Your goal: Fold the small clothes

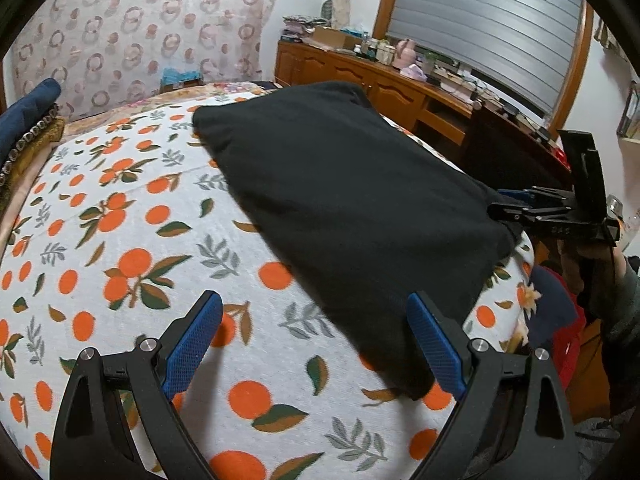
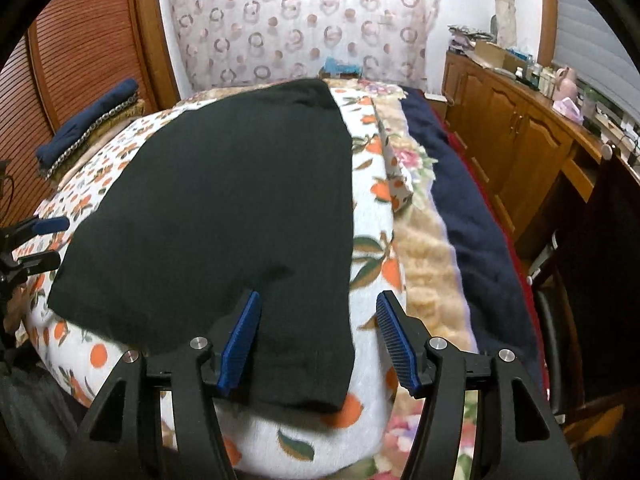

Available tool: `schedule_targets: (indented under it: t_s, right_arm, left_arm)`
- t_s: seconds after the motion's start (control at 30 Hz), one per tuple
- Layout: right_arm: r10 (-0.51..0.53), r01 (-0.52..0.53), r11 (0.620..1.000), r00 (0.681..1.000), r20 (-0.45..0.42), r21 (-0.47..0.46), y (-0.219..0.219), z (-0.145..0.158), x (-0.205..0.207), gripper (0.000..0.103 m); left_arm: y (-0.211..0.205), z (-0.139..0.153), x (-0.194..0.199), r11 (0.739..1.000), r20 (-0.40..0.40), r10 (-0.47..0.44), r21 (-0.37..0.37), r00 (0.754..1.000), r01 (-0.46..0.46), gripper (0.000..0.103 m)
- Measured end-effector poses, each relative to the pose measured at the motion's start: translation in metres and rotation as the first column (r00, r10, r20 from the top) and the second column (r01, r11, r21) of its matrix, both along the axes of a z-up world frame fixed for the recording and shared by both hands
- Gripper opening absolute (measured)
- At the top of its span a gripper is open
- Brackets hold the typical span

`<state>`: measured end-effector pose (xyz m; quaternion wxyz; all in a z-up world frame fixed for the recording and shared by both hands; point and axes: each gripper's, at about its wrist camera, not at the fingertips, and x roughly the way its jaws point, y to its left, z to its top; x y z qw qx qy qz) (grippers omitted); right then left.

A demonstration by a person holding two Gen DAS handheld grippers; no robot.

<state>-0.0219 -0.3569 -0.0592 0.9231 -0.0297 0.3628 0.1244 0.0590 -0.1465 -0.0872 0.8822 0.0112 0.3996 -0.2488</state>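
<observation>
In the left wrist view the left gripper (image 1: 316, 344) stood wide apart and empty at lower centre, the black garment (image 1: 340, 208) lying flat across the middle of the orange-print cover (image 1: 120, 240). In the right wrist view the right gripper (image 2: 318, 344) also gaped, holding nothing, straddling the garment's near corner at lower centre. The cloth looked soft, light and limp; pinching an edge or corner seemed best.
</observation>
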Motion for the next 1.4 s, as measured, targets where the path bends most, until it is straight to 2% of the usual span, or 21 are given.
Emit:
schedule_targets:
  t_s: [0.23, 0.27, 0.33, 0.47, 0.5, 0.53, 0.63, 0.8, 0.9, 1.0, 1.13, 1.23, 1.4]
  right_arm:
    - [0.015, -0.015, 1.000, 1.000, -0.019, -0.017, 0.002, 0.003, 0.003, 0.061]
    - [0.018, -0.019, 1.000, 1.000, -0.021, -0.017, 0.003, 0.004, 0.002, 0.060]
    - [0.038, -0.039, 0.999, 0.999, -0.028, -0.026, 0.007, 0.004, 0.002, 0.047]
    - [0.078, -0.079, 0.996, 0.996, -0.038, -0.033, 0.012, 0.006, 0.003, 0.028]
    - [0.088, -0.089, 0.996, 0.995, -0.040, -0.031, 0.013, 0.006, 0.003, 0.020]
    - [0.096, -0.098, 0.995, 0.995, -0.040, -0.028, 0.013, 0.006, 0.003, 0.014]
    - [0.116, -0.118, 0.992, 0.993, -0.032, -0.035, 0.015, 0.004, 0.002, 0.009]
    - [0.097, -0.098, 0.995, 0.995, 0.020, 0.030, 0.008, 0.011, -0.003, 0.008]
    - [0.099, -0.106, 0.992, 0.992, 0.081, 0.075, 0.003, 0.025, -0.010, 0.007]
    - [0.102, -0.117, 0.988, 0.984, 0.148, 0.099, 0.001, 0.044, -0.012, 0.007]
    - [0.115, -0.145, 0.982, 0.967, 0.226, 0.120, 0.005, 0.071, 0.001, 0.007]
    - [0.119, -0.158, 0.979, 0.955, 0.272, 0.126, 0.011, 0.090, 0.028, 0.007]
    - [0.118, -0.157, 0.982, 0.946, 0.303, 0.107, 0.031, 0.112, 0.087, 0.007]
  left_arm:
    - [-0.008, -0.003, -0.006, 0.997, -0.029, -0.063, -0.036, 0.998, 0.062, 0.093]
    - [-0.009, -0.002, -0.008, 0.997, -0.026, -0.071, -0.039, 0.997, 0.070, 0.091]
    - [-0.011, -0.002, -0.008, 0.996, -0.029, -0.081, -0.041, 0.996, 0.080, 0.083]
    - [-0.012, -0.005, -0.009, 0.995, -0.043, -0.091, -0.037, 0.995, 0.090, 0.063]
    - [-0.013, -0.005, -0.010, 0.995, -0.044, -0.097, -0.032, 0.994, 0.096, 0.058]
    - [-0.013, -0.005, -0.010, 0.994, -0.043, -0.102, -0.029, 0.994, 0.101, 0.057]
    - [-0.016, -0.005, -0.014, 0.991, -0.057, -0.135, -0.032, 0.989, 0.133, 0.043]
    - [-0.025, -0.003, -0.021, 0.979, -0.083, -0.203, -0.035, 0.976, 0.201, 0.006]
    - [-0.023, 0.008, -0.025, 0.977, -0.047, -0.208, -0.049, 0.977, 0.206, 0.004]
    - [-0.012, 0.034, -0.023, 0.977, 0.013, -0.183, -0.107, 0.983, 0.183, 0.004]
    - [0.000, 0.072, 0.001, 0.982, 0.100, -0.127, -0.128, 0.987, 0.139, 0.004]
    - [0.011, 0.091, 0.033, 0.985, 0.136, -0.074, -0.143, 0.988, 0.093, 0.004]
    - [0.027, 0.102, 0.089, 0.989, 0.148, 0.009, -0.147, 0.989, 0.013, 0.004]
